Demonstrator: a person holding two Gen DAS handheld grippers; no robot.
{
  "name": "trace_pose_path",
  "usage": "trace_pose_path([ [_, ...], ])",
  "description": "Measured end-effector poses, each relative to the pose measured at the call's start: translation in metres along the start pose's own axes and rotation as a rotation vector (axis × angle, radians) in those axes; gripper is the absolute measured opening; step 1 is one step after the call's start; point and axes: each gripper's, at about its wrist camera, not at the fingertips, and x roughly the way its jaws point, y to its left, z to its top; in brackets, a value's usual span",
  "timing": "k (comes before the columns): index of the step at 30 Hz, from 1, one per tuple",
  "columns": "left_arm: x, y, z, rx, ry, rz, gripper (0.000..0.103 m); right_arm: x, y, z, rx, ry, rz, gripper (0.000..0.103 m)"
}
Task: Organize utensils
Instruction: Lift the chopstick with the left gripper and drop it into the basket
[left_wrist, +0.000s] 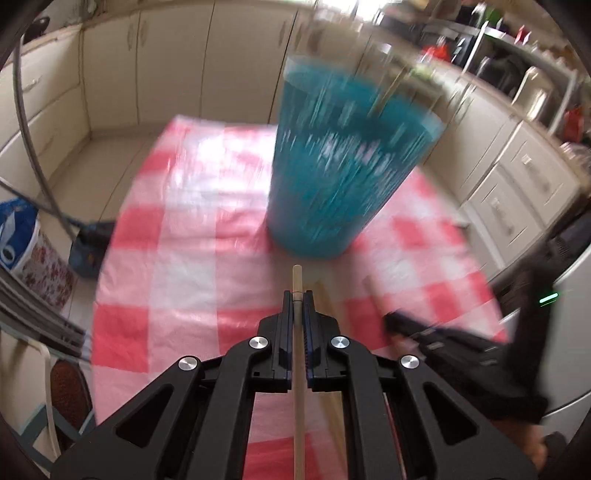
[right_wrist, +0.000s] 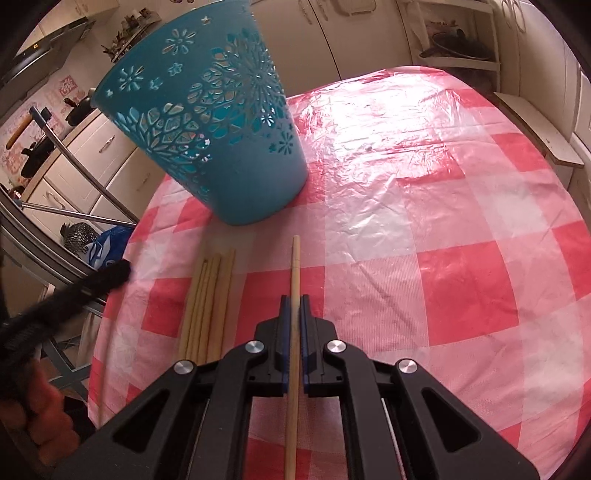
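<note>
In the left wrist view, the left tool (left_wrist: 297, 295) is clamped on a single wooden chopstick (left_wrist: 296, 280), whose tip sticks out just past the fingertips and whose shaft runs back between the fingers toward the camera. Ahead of it a teal plastic basket (left_wrist: 332, 184) stands on the bench, covered by a red-and-white checked cloth (left_wrist: 177, 258); the basket is heavily blurred, and a thin stick seems to poke from its mouth, though I cannot tell for sure. More wooden sticks lie on the cloth just right of the tool, partly hidden. The right tool (left_wrist: 391, 317) shows at the right edge, dark and smeared. In the right wrist view, the right tool (right_wrist: 294, 300) is closed on another chopstick (right_wrist: 295, 266), its tip pointing toward the teal basket (right_wrist: 229, 147), which has cut-out flower patterns and stands near the bench's left side. A bundle of loose chopsticks (right_wrist: 208, 302) lies flat on the checked cloth (right_wrist: 424, 221) just left of the tool, side by side and touching. The left tool (right_wrist: 122, 271) shows blurred at the left edge.
</note>
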Motion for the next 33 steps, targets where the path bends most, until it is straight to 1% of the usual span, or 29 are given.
trace_pose_path([
  [2,-0.024,-0.003,0.011,-0.008,-0.071,-0.037,0.005,-0.001,-0.002,0.0,0.01,0.001,0.009,0.006],
  [3,-0.039,-0.007,0.017,-0.006,-0.123,-0.051,0.005,-0.002,-0.003,-0.001,0.013,0.001,0.012,0.006],
  [5,-0.059,-0.014,0.029,-0.002,-0.2,-0.066,0.005,-0.003,-0.003,-0.001,0.017,0.003,0.017,0.006],
  [6,-0.071,-0.018,0.041,-0.005,-0.259,-0.072,0.005,-0.003,-0.003,-0.001,0.019,0.004,0.019,0.006],
  [7,-0.079,-0.017,0.052,-0.008,-0.292,-0.074,0.005,-0.003,-0.003,-0.002,0.02,0.004,0.022,0.006],
  [9,-0.093,-0.022,0.078,-0.02,-0.392,-0.074,0.005,-0.003,-0.004,-0.002,0.023,0.005,0.026,0.006],
  [13,-0.103,-0.029,0.12,-0.061,-0.538,-0.074,0.005,-0.003,-0.006,-0.002,0.027,0.005,0.035,0.006],
  [16,-0.098,-0.033,0.152,-0.1,-0.614,-0.089,0.005,-0.003,-0.007,-0.001,0.032,0.006,0.041,0.006],
  [18,-0.091,-0.036,0.171,-0.11,-0.671,-0.07,0.005,-0.003,-0.007,-0.001,0.031,0.005,0.043,0.006],
  [20,-0.077,-0.038,0.185,-0.123,-0.688,-0.058,0.005,-0.003,-0.007,-0.001,0.028,0.004,0.042,0.006],
  [22,-0.061,-0.041,0.193,-0.126,-0.688,-0.042,0.005,-0.004,-0.008,-0.001,0.028,0.006,0.046,0.006],
  [26,-0.03,-0.036,0.203,-0.136,-0.656,-0.016,0.005,-0.004,-0.008,0.0,0.029,0.011,0.049,0.006],
  [29,-0.015,-0.033,0.199,-0.136,-0.628,-0.006,0.005,-0.004,-0.008,0.0,0.029,0.012,0.049,0.006],
  [33,-0.002,-0.023,0.185,-0.141,-0.605,0.012,0.005,-0.004,-0.007,0.0,0.029,0.01,0.047,0.006],
])
